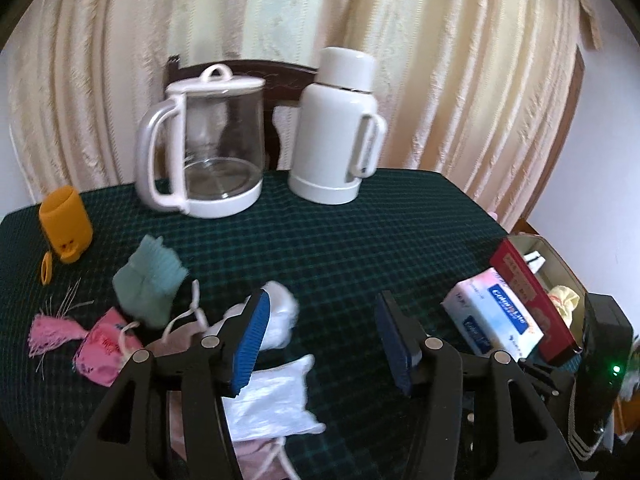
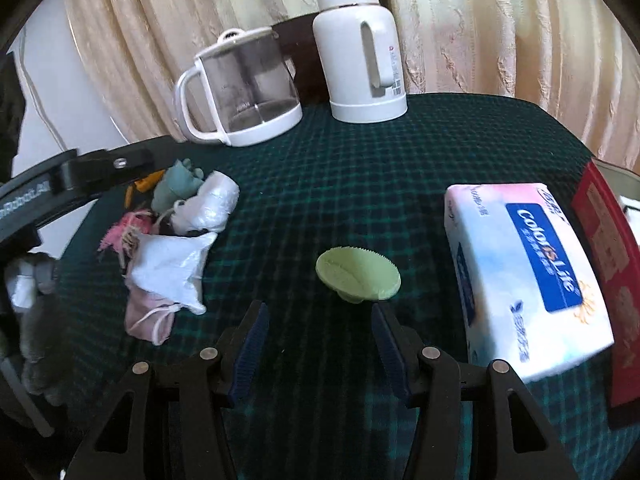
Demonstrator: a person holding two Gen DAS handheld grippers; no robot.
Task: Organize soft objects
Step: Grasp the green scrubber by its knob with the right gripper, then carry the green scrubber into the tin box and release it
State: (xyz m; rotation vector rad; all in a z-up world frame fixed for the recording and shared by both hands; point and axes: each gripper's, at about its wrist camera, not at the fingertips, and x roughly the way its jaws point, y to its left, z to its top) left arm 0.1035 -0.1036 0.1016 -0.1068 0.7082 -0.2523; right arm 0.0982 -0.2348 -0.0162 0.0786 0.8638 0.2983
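Observation:
A heap of soft things lies on the dark green checked tablecloth [image 1: 340, 240]: a teal knitted piece [image 1: 150, 280], a pink fringed pouch [image 1: 100, 344], a white rolled bag [image 1: 280, 316], a flat white pouch [image 1: 272, 400] and a pale pink drawstring pouch [image 2: 148, 316]. My left gripper [image 1: 320, 320] is open and empty, just right of the heap. My right gripper [image 2: 318, 328] is open and empty, just short of a light green silicone scrubber [image 2: 358, 276]. The heap also shows in the right wrist view [image 2: 176, 264].
A glass kettle [image 1: 208, 144] and a white thermos jug [image 1: 340, 128] stand at the back. An orange cup [image 1: 66, 224] lies far left. A tissue pack [image 2: 528, 272] leans on a red box [image 2: 604, 260] at the right, by an open container [image 1: 560, 292].

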